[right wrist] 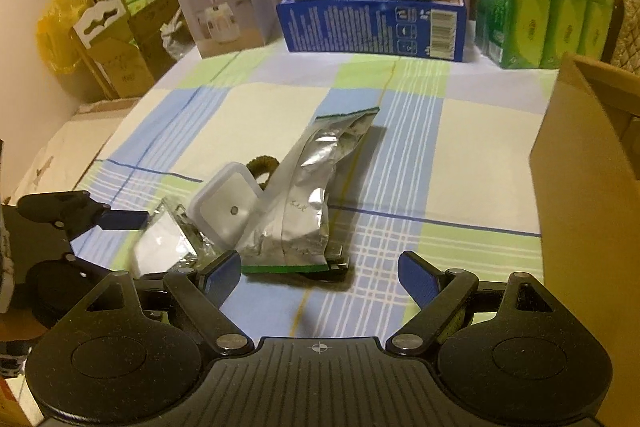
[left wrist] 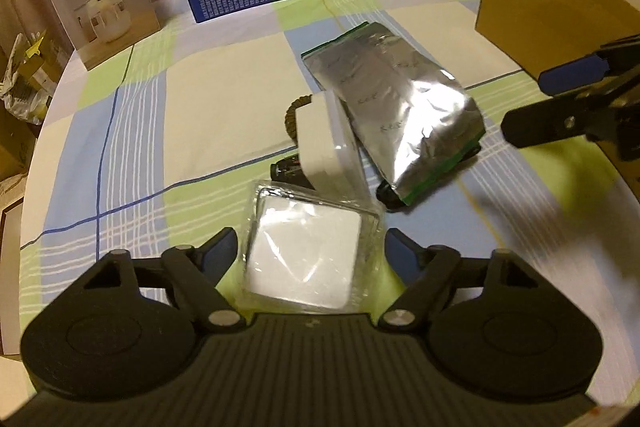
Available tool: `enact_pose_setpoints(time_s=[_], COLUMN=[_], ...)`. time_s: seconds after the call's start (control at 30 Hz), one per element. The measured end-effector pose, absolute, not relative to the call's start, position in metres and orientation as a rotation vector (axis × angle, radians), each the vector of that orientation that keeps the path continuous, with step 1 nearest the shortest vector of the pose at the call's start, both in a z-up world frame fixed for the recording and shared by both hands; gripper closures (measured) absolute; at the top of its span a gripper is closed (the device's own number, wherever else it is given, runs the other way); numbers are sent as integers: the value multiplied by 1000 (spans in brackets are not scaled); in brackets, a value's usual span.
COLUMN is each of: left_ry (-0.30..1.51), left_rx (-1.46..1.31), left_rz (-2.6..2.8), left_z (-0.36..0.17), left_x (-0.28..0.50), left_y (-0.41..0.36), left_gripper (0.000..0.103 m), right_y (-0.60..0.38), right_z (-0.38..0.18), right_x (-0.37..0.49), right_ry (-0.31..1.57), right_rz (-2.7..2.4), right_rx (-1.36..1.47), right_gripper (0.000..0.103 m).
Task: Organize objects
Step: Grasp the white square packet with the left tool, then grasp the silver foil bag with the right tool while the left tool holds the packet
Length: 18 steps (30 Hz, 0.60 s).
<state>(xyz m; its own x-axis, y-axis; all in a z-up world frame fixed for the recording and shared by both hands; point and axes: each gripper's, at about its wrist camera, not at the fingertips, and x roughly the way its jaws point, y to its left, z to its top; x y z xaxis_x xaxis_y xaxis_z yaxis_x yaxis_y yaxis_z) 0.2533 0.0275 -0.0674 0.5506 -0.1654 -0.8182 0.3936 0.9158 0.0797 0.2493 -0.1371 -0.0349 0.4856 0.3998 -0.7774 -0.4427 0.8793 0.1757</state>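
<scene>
A clear-wrapped white packet was framed between the parted fingers of the left gripper, with no firm pinch discernible. It lay on the checked cloth against a white square box and a silver foil bag. The right gripper was held wide and empty before the bag, a cardboard box to its right.

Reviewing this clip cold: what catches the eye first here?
The crinkled silver foil pouch lies mid-table on the checked cloth, with a white square case tilted against it. Nearer, the left gripper straddles a plastic-wrapped white pad, while the right gripper is open before the pouch.
</scene>
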Motion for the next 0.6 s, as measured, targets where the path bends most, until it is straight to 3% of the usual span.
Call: enact_pose_setpoints(time_s=[0.2, 0.27, 0.5, 0.57, 0.6], left_ry=[944, 954, 965, 968, 970], left_rx=[218, 182, 92, 84, 81], left_rz=[-333, -316, -278, -275, -272], left_z=[-68, -66, -60, -59, -59], left_x=[257, 257, 252, 250, 249], left_y=[34, 37, 52, 55, 55], left_gripper=[36, 37, 38, 38, 38], right_y=[-125, -120, -104, -100, -97], right_z=[-50, -54, -65, -64, -63], right_x=[268, 275, 293, 294, 293], right_ry=[953, 959, 968, 965, 962], right_rz=[528, 532, 539, 552, 553], right_rx=[-54, -57, -57, -53, -59], right_gripper=[20, 31, 46, 60, 61])
